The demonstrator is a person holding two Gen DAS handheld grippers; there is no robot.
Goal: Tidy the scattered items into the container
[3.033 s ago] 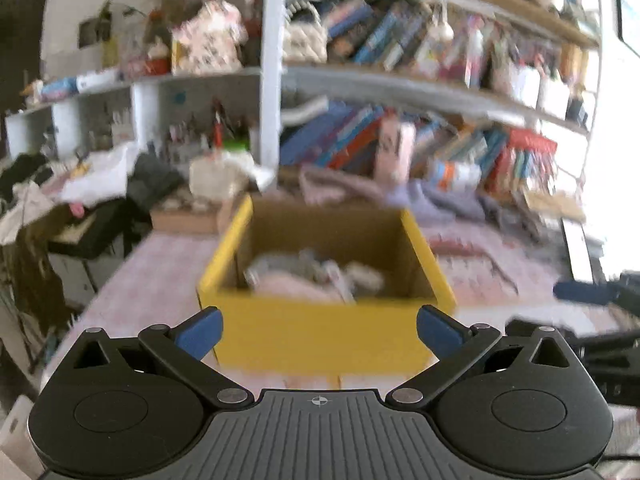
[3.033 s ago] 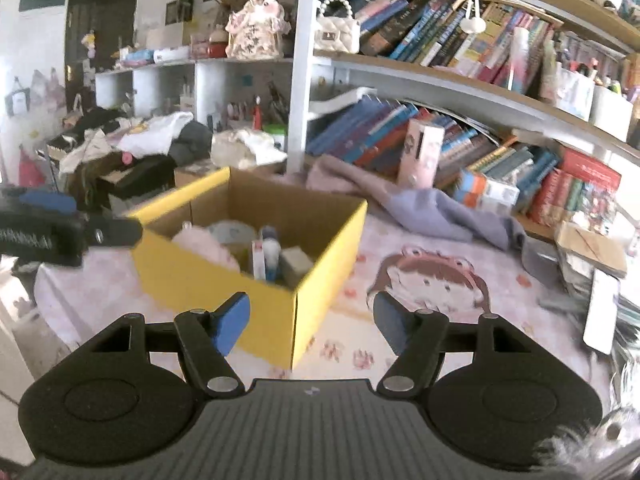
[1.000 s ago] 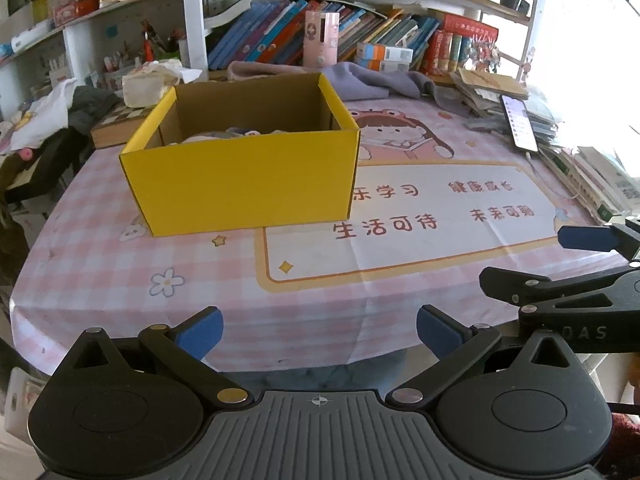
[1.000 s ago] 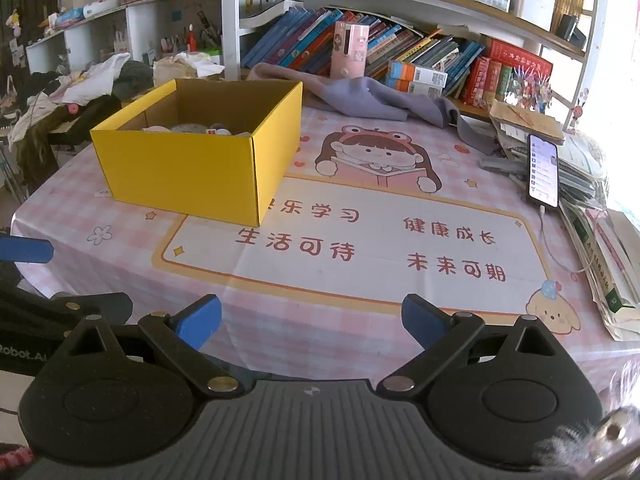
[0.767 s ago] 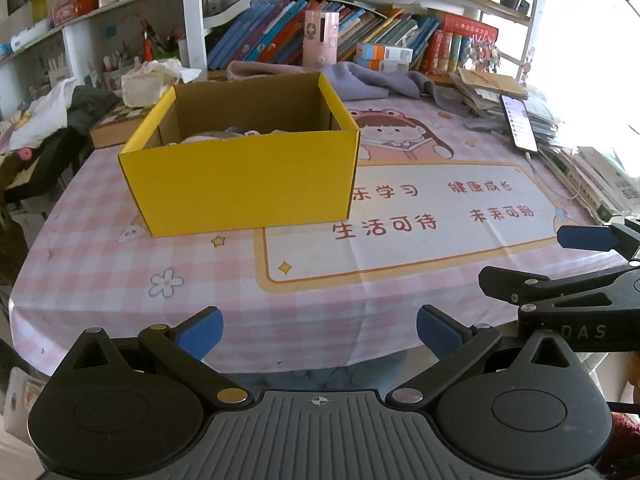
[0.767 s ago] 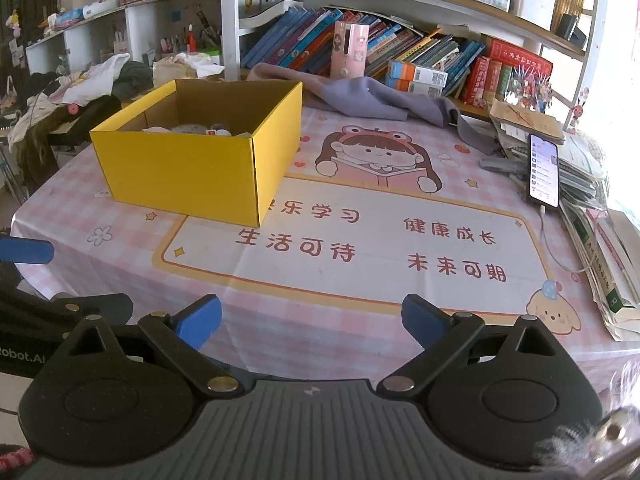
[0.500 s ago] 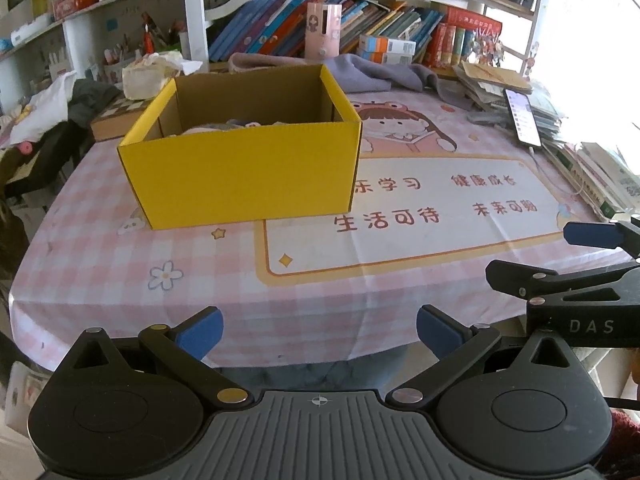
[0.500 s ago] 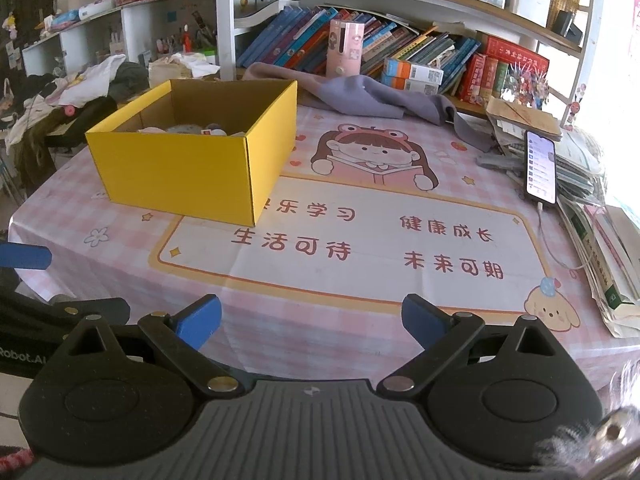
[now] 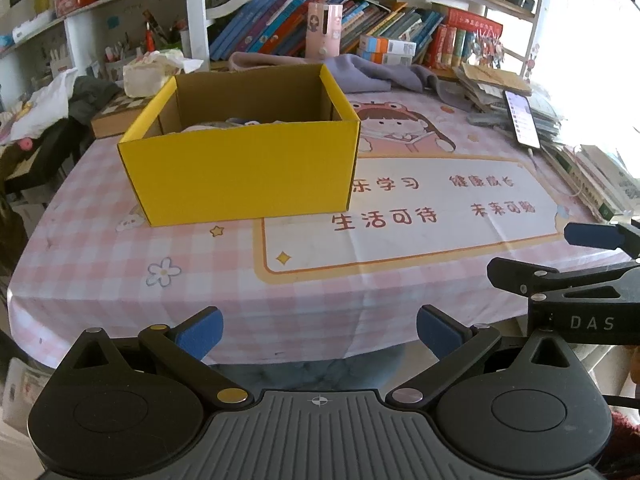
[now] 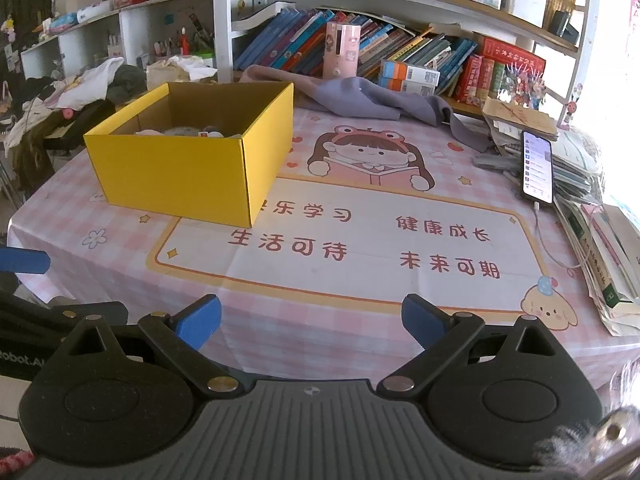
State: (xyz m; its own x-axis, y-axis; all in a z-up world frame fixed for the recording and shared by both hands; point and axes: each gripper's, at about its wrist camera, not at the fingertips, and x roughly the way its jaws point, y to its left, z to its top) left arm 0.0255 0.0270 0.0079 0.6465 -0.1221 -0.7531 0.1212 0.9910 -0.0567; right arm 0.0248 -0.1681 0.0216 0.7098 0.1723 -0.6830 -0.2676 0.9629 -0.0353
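fingers (image 9: pixel 199 332) spread wide, empty; right gripper (image 10: pixel 311 320) marked "das".

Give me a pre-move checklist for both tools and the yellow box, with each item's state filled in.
1. Left tool open and empty: ok.
2. Right tool open and empty: ok.
3. Yellow cardboard box upright, top open, on the pink checked tablecloth: ok.
4. Items already lying in the box: ok, though what they are cannot be told.
5. Loose items left on the cloth in front of the box: none seen, ok.
6. Smartphone on the paper stack at the right, cable attached, clear of both tools: ok.
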